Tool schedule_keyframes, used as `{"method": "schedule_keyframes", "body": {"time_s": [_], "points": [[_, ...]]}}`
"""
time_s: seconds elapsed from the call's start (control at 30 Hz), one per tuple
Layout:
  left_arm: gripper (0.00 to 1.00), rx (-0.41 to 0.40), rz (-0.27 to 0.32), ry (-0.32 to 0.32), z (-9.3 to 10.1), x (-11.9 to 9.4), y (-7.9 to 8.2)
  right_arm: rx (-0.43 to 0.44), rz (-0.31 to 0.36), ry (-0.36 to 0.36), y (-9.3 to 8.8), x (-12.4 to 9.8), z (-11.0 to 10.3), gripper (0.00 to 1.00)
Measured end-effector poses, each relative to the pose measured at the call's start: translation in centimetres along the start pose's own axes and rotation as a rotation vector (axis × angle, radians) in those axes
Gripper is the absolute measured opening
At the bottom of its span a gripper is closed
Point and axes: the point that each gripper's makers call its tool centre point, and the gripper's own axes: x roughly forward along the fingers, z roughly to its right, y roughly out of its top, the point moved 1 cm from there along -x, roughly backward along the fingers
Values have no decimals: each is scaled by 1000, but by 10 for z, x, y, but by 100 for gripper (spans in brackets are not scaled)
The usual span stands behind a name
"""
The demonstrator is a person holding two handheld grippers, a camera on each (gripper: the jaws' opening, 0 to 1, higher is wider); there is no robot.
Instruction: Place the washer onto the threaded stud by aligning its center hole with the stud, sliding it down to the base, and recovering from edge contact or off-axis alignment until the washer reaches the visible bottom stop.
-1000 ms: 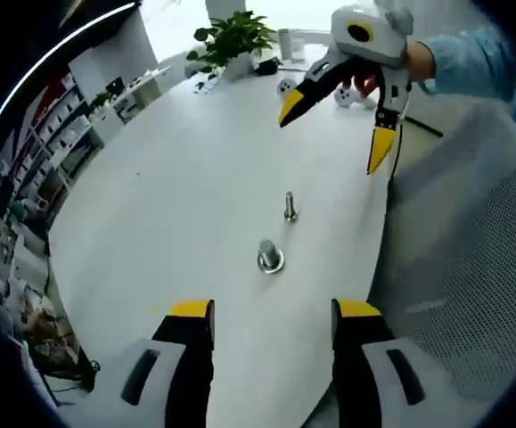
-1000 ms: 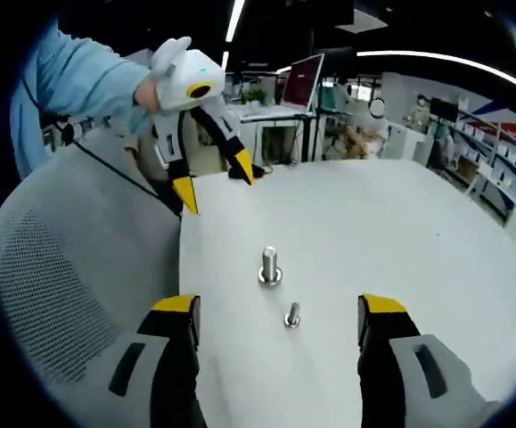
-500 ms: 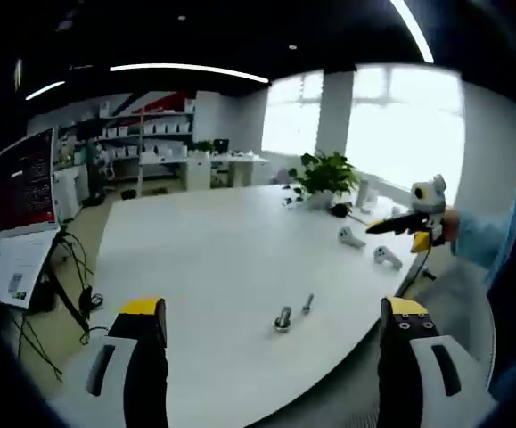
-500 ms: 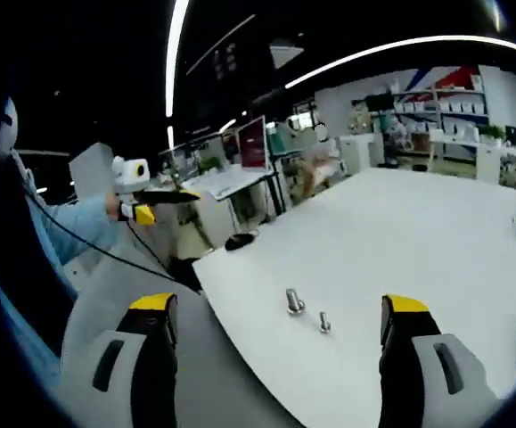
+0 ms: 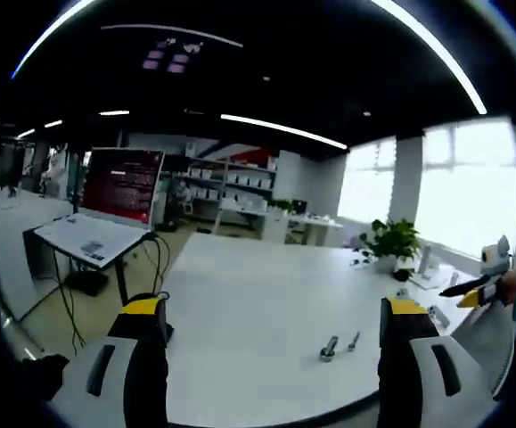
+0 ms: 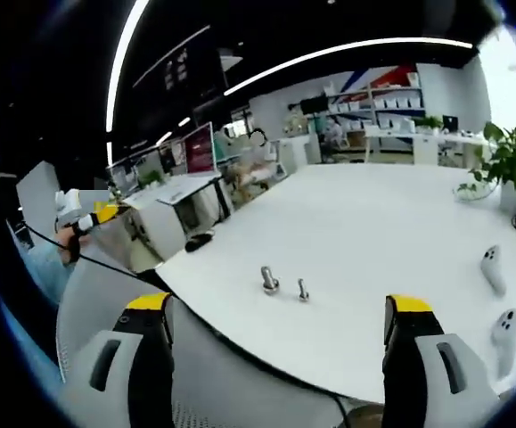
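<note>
Taking the white table (image 5: 240, 303) as the landmark, the left gripper (image 5: 271, 312) hangs well back from its near edge, its two yellow-tipped jaws spread wide with nothing between them. In the left gripper view, a red-lit monitor (image 5: 121, 184) stands on a desk off the table's left side. On the table, near its near right edge, stands the threaded stud (image 5: 329, 348) with a washer (image 5: 327, 358) at its base, and a smaller bolt (image 5: 354, 340) stands just beside it to the right. A potted plant (image 5: 389, 242) sits at the table's far right edge. Beyond the table's right end, the right gripper (image 5: 471, 287) shows in a person's hand; whether it is open cannot be told there.

In the right gripper view, the left gripper (image 6: 84, 217) appears small off the table's left side, held by a hand in a blue sleeve (image 6: 48, 263). The right gripper's (image 6: 280, 312) own jaws stand wide apart and hold nothing, well short of the table (image 6: 391, 223). The stud (image 6: 269, 279) with the washer (image 6: 269, 287) at its foot stands near the table's near edge, the small bolt (image 6: 302, 290) just beside it. Two white controllers (image 6: 498, 299) lie toward the table's right edge, and the plant (image 6: 507, 160) beyond them.
</note>
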Motion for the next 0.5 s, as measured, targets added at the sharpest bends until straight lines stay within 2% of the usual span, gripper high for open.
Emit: {"method": "schedule_keyframes", "body": {"time_s": [0.1,0.17,0.27,0.37,0.4,0.5], "points": [[99,-24,-16,-26,5,3,-9,14,-43,-74,-14,1,-3,100],[99,-71,-23,-43,10,6,-13,41,-79,-138,-29,0,10,100],[99,-84,-30,-63,15,11,-20,-11,-44,-223,-22,-3,13,100],[97,-111,1,-91,18,13,-16,-43,-37,-230,-22,0,9,100],[98,-106,2,-94,18,14,-16,-65,-37,-243,-23,1,11,100],[99,-62,-19,-114,28,19,-17,-83,-58,-211,-26,6,6,95]]}}
